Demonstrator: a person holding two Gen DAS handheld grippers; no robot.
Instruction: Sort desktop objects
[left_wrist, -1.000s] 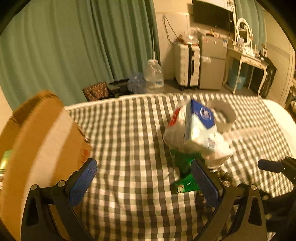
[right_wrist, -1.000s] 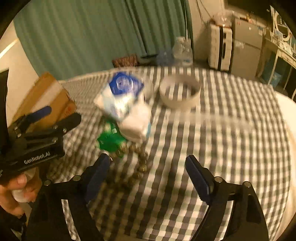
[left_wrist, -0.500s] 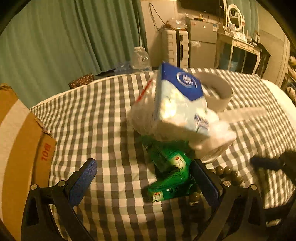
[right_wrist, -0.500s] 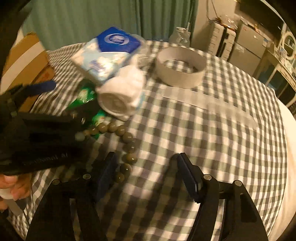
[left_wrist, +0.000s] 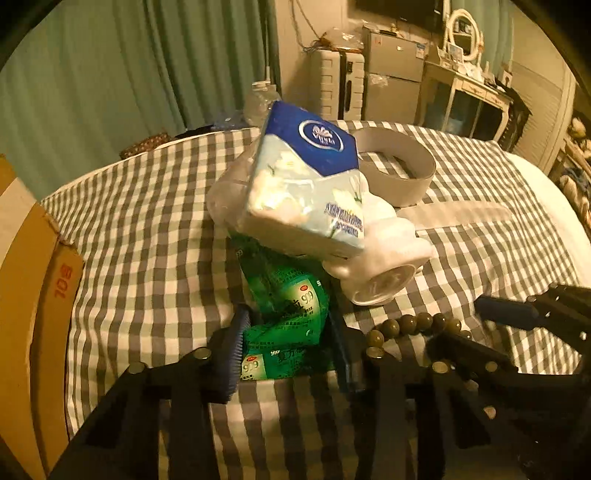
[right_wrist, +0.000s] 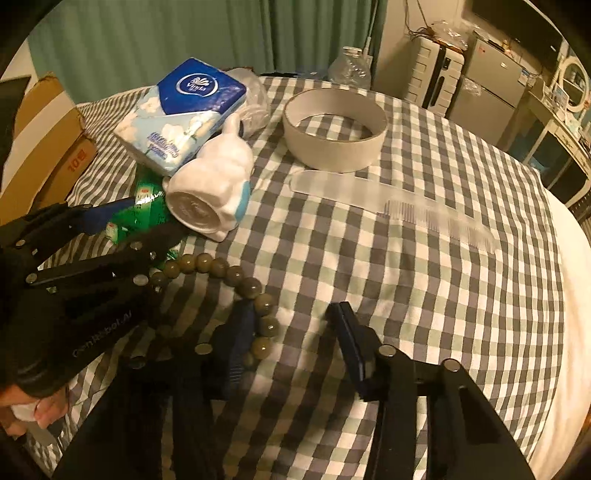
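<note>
A heap lies on the checked table (left_wrist: 147, 236): a blue tissue pack (left_wrist: 306, 184) on top, a white ceramic cup (left_wrist: 380, 273) on its side, green medicine sachets (left_wrist: 291, 325) beneath. My left gripper (left_wrist: 288, 350) has its fingers closed in on both sides of the green sachets. A string of olive beads (right_wrist: 229, 277) lies beside the heap. My right gripper (right_wrist: 291, 332) is partly open, low over the cloth, its left finger (right_wrist: 236, 343) touching the beads. The left gripper also shows in the right wrist view (right_wrist: 122, 236).
A white cardboard ring (right_wrist: 334, 129) stands behind the heap, with a clear plastic strip (right_wrist: 391, 206) lying in front of it. A cardboard box (left_wrist: 26, 295) stands at the table's left edge. Curtains, a suitcase and furniture are beyond the table.
My left gripper moved forward and closed onto the green sachets. My right gripper moved down and forward to the beads and narrowed its opening.
</note>
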